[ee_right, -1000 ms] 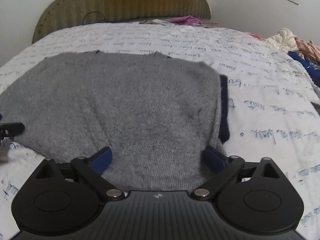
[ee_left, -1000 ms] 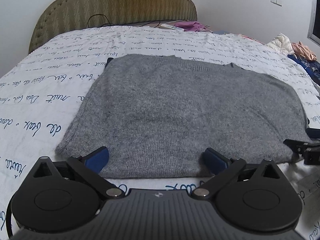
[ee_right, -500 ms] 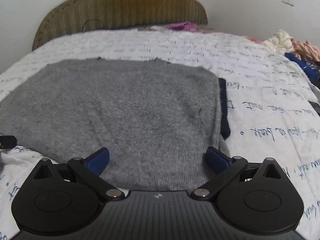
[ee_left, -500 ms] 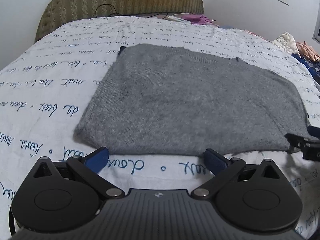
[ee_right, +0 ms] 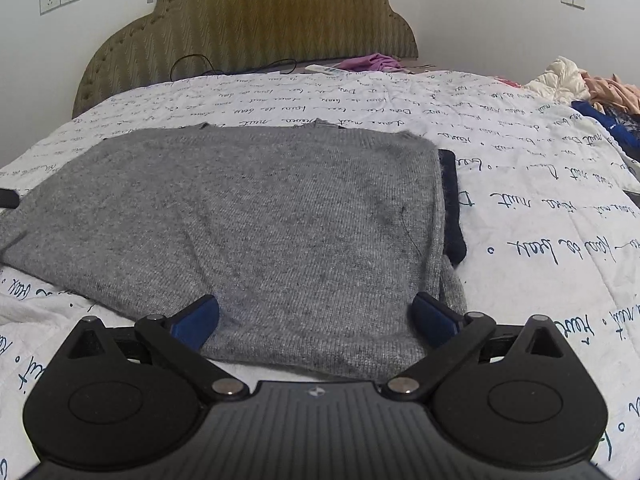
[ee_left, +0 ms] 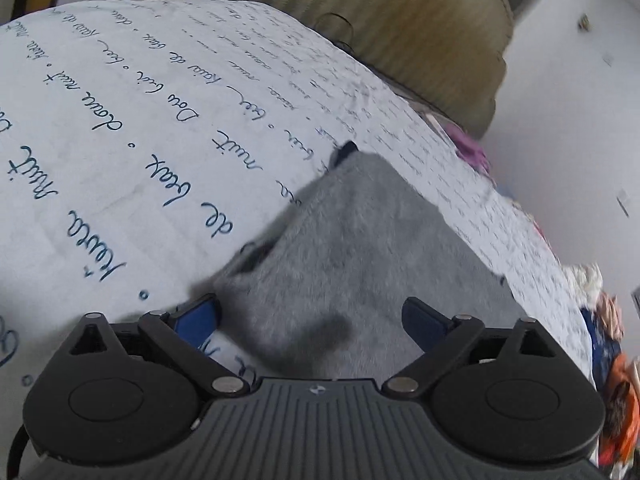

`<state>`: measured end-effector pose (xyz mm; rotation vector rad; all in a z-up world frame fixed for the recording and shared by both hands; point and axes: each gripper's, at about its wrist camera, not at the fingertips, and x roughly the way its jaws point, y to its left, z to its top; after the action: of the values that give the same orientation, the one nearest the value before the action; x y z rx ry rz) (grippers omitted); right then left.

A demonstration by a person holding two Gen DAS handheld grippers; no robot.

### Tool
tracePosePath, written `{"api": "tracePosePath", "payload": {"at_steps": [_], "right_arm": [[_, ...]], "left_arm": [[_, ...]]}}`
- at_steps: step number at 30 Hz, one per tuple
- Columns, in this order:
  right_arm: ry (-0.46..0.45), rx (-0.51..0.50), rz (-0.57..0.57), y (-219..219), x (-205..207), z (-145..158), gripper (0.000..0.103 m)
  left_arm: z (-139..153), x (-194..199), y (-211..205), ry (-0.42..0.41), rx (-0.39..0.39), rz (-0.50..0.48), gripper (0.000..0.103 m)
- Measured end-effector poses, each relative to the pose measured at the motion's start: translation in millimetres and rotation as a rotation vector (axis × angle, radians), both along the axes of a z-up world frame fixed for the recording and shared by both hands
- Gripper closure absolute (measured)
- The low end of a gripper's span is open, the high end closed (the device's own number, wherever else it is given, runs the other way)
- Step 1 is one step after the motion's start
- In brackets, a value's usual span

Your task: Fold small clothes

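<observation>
A grey knit sweater [ee_right: 260, 220] lies folded flat on the bed, with a dark navy part [ee_right: 452, 208] sticking out along its right edge. My right gripper [ee_right: 314, 316] is open and empty, its blue fingertips just over the sweater's near edge. My left gripper [ee_left: 312, 318] is open and empty, tilted, at the sweater's near left corner [ee_left: 360, 248]. The left gripper's tip [ee_right: 8, 198] shows at the far left edge of the right wrist view.
The bed has a white cover with blue script [ee_right: 520, 168] and an olive padded headboard [ee_right: 260, 28]. A pile of clothes [ee_right: 592, 92] lies at the right edge. A purple garment [ee_right: 372, 62] and a cable lie by the headboard.
My left gripper has swung left and rolled, so its view is now tilted over the sweater's left corner. My right gripper has pulled back slightly and stays over the near edge.
</observation>
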<state>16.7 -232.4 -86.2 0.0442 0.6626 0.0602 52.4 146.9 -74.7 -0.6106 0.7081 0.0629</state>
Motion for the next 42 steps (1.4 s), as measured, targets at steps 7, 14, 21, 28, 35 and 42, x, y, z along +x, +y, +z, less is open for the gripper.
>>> {"api": "tracePosePath", "payload": {"at_steps": [7, 14, 21, 28, 35, 42], "right_arm": [[-0.002, 0.006, -0.002, -1, -1, 0, 0.000], [-0.033, 0.172, 0.013, -19, 8, 45, 0.000], [0.105, 0.284, 0.300, 29, 108, 103, 0.000], [0.472, 0.463, 0.475, 133, 224, 86, 0.000], [0.493, 0.243, 0.505, 209, 252, 73, 0.002], [0.445, 0.146, 0.509, 204, 253, 57, 0.089]], "left_arm": [[-2, 13, -2, 0.051, 0.129, 0.065, 0.090], [22, 2, -26, -0.060, 0.223, 0.001, 0.097], [36, -10, -98, -0.229, 0.475, -0.249, 0.097], [24, -19, -123, -0.251, 0.505, -0.350, 0.097], [22, -21, -120, -0.247, 0.479, -0.369, 0.097], [22, -22, -125, -0.259, 0.500, -0.403, 0.097]]}}
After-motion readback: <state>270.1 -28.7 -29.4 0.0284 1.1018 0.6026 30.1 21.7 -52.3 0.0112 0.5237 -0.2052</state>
